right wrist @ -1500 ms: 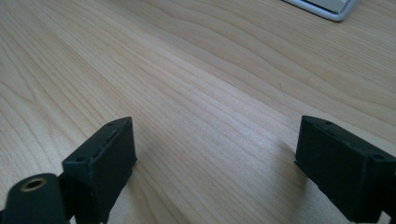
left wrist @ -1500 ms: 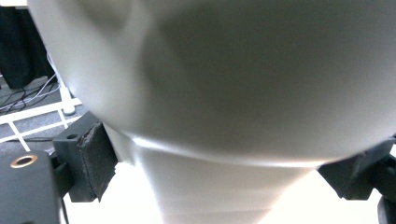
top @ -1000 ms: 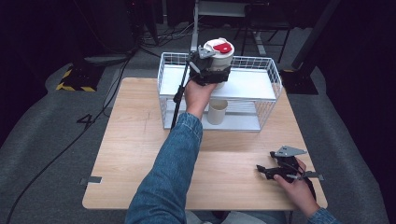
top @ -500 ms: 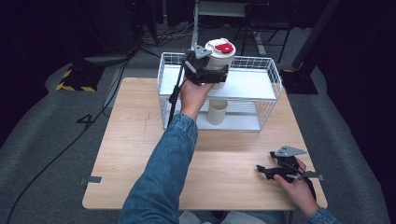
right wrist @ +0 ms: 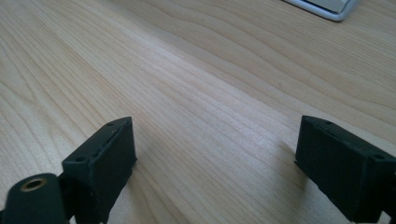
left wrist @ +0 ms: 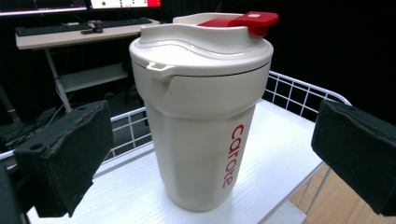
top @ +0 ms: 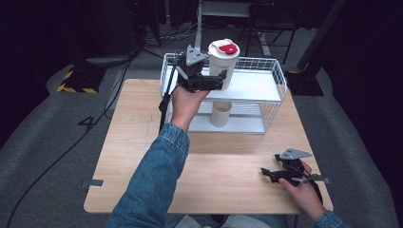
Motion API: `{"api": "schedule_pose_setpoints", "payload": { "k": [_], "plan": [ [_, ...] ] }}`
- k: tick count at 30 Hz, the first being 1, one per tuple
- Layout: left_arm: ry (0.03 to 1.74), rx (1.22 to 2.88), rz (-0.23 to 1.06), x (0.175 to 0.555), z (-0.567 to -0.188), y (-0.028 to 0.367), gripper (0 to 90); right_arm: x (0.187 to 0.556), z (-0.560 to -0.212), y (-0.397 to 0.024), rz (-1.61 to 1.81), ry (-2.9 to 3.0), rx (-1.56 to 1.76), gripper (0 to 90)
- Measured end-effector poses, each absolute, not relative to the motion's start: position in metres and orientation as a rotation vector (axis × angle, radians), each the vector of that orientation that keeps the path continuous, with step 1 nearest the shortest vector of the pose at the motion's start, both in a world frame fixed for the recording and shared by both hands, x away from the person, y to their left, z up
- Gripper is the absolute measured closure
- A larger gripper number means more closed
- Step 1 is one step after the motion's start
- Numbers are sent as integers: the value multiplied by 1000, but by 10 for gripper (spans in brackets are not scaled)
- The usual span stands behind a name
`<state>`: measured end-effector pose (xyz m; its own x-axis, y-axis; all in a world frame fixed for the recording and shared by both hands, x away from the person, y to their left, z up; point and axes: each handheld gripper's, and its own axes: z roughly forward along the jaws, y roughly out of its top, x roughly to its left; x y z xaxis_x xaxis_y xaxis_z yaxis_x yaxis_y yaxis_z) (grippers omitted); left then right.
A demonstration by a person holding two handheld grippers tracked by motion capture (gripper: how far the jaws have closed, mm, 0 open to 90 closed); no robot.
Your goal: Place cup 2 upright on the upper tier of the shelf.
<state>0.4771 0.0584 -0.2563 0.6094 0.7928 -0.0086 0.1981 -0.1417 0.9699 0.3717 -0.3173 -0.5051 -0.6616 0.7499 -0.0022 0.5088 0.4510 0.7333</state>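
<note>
Cream tumbler (left wrist: 201,121) upright on rack shelf (left wrist: 280,144), between wide left fingers (left wrist: 65,158), untouched

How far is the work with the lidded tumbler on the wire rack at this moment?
Done: the tumbler stands upright on the rack's top shelf. In hand: the left gripper is beside it, jaws open, not touching. Left, probably: withdrawing that hand. The right gripper rests open on the table.

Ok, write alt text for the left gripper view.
A cream travel tumbler with a red flip lid and red lettering stands upright on the white top shelf of a wire rack. The left gripper has its two black padded jaws open on either side of the tumbler, not touching it.
</note>
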Motion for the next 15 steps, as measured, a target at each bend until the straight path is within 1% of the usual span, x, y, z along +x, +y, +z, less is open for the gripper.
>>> {"api": "schedule_pose_setpoints", "payload": {
  "k": [4,10,15],
  "plan": [
    [819,1682,609,467,-253,64,0,372,-505,-317,1040,2383,1071,113],
    [796,1688,607,446,-251,73,0,372,-505,-316,1038,2397,1063,89],
    [798,1694,593,429,-252,83,0,373,-505,-316,1034,2406,1055,86]
  ]
}}
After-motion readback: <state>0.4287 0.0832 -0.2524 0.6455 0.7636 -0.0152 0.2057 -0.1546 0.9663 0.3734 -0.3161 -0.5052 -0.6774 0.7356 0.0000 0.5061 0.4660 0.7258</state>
